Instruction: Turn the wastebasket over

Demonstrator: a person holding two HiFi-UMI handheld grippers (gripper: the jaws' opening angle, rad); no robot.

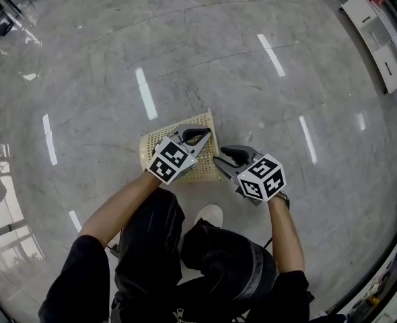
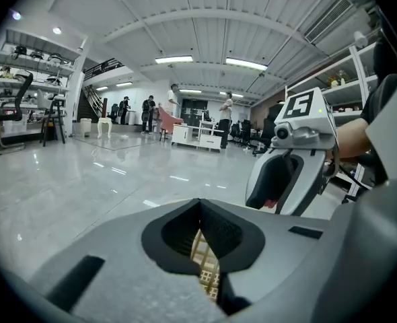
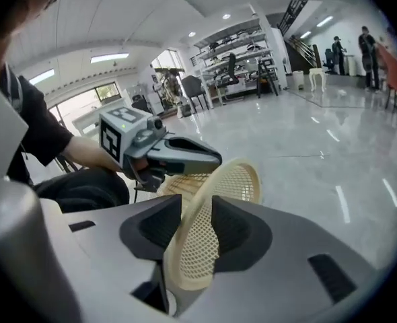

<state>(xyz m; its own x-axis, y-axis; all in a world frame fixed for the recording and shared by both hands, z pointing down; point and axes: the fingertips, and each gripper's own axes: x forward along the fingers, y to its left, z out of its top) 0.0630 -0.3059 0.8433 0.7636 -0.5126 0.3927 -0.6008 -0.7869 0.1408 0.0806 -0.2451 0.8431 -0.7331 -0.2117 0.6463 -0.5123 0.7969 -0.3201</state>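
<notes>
Only right gripper view: wastebasket (image 3: 198, 241) rim.

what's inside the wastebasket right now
Through the open mouth of the wastebasket only its own mesh wall shows, nothing loose. The right gripper covers the lower inside, and the left gripper hides the far end.

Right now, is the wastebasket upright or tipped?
Tipped on its side: the wastebasket shows its mesh wall upward, its open rim facing sideways.
</notes>
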